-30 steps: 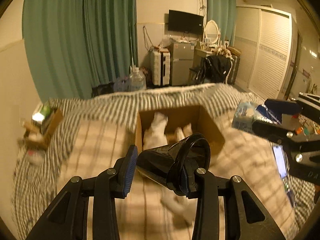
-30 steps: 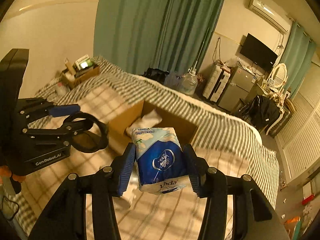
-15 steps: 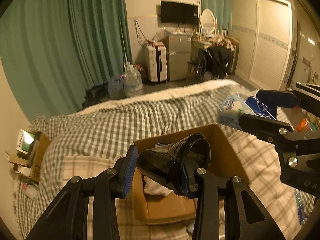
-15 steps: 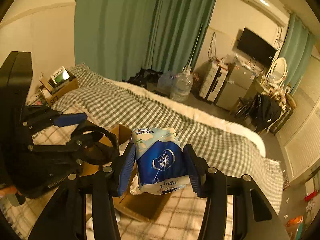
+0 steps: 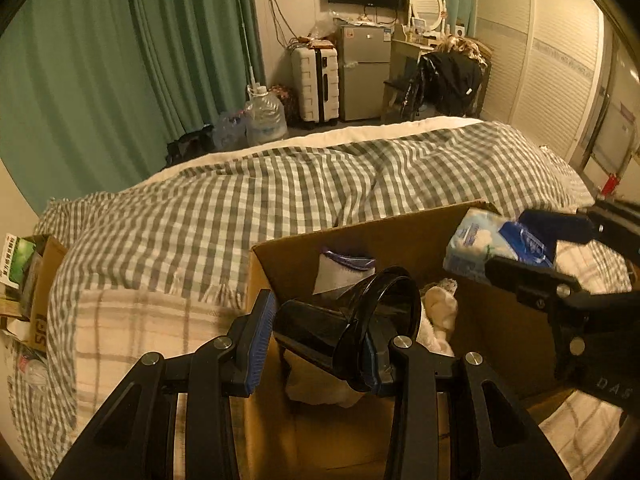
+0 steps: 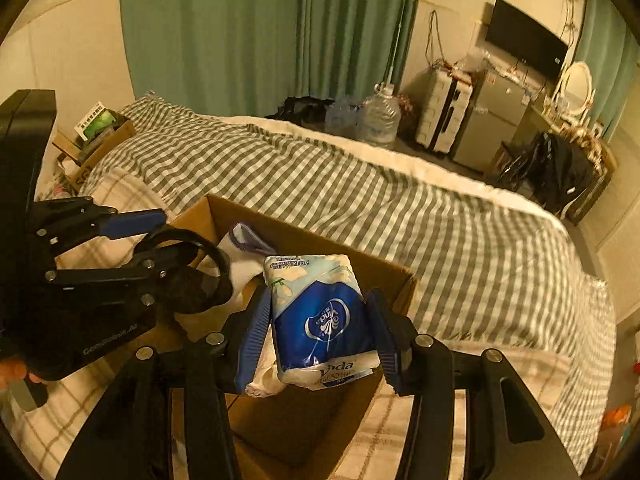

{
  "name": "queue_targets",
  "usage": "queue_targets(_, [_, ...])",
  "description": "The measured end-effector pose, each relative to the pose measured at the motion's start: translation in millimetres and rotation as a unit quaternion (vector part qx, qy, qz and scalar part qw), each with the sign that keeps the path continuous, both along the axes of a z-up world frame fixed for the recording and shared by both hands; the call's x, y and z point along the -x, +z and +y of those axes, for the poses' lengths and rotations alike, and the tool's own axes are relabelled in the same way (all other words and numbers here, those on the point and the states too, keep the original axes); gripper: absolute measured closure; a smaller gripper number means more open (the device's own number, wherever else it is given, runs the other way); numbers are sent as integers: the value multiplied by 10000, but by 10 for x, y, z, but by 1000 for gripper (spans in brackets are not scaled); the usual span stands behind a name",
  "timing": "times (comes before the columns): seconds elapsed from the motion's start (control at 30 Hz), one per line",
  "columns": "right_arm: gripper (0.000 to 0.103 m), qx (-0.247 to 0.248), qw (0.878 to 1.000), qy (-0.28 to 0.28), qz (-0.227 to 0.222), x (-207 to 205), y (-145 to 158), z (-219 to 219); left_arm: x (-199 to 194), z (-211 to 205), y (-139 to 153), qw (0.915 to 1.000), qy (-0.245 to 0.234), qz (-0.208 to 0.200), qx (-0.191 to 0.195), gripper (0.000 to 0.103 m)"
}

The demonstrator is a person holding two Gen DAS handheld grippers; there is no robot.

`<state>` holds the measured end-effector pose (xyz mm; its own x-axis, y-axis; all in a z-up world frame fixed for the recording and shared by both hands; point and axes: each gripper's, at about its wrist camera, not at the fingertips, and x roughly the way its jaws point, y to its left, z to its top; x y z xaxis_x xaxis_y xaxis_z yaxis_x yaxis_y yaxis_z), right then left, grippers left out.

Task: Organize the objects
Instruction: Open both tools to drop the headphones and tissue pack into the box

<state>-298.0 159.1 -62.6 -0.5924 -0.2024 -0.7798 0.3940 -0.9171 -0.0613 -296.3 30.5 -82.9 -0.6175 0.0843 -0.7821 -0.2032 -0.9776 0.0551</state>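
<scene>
An open cardboard box point(image 5: 288, 264) sits on the checked bed; it also shows in the right wrist view point(image 6: 396, 280). White cloth items point(image 5: 438, 312) lie inside it. My left gripper point(image 5: 316, 344) is shut on a black plastic cup point(image 5: 348, 332), tilted on its side, held over the box's near left part. My right gripper point(image 6: 320, 332) is shut on a blue and white tissue pack point(image 6: 320, 316), held over the box's right part. The tissue pack point(image 5: 492, 248) and right gripper show at the right of the left wrist view.
The grey checked bedspread point(image 5: 280, 188) lies beyond the box. A small carton with a green pack point(image 5: 24, 276) stands at the bed's left edge. Water jugs point(image 5: 264, 116), a white suitcase point(image 5: 316, 84) and a fridge stand on the floor behind the bed.
Both grippers have moved forward and down over the box with their loads. The box now fills the lower views. Both grips are unchanged.
</scene>
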Motion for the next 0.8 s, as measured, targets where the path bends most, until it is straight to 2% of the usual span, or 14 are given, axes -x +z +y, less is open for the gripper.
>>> queue_targets(0.07, [53, 112, 9999, -16, 19, -27, 25, 44, -7, 7, 17, 10000, 6, 30, -31, 64])
queue_targets(0.17, [44, 285, 9995, -101, 34, -63, 104, 96, -59, 16, 82, 10000, 11, 37, -10, 49])
queue_targets(0.23, [30, 271, 9991, -261, 176, -160, 228, 132, -89, 18, 131, 10000, 17, 16, -29, 19])
queue_targets(0.3, [28, 248, 9987, -339, 294, -231, 350, 166, -176, 3, 215, 9999, -33, 29, -91, 10])
queue_targets(0.47, [24, 235, 9969, -532, 527, -540, 715, 312, -483, -112, 550, 9995, 19, 227, -202, 9])
queue_targets(0.57, [16, 156, 9951, -652, 726, -746, 938, 387, -724, -211, 810, 9985, 106, 487, -228, 0])
queue_targets(0.63, [11, 61, 9934, -703, 904, -947, 1096, 414, -885, -278, 970, 9971, 170, 712, -229, 0])
queue_targets(0.8, [6, -149, 9915, -665, 1105, -1370, 1346, 404, -1309, -383, 1247, 9948, 236, 970, -205, 0])
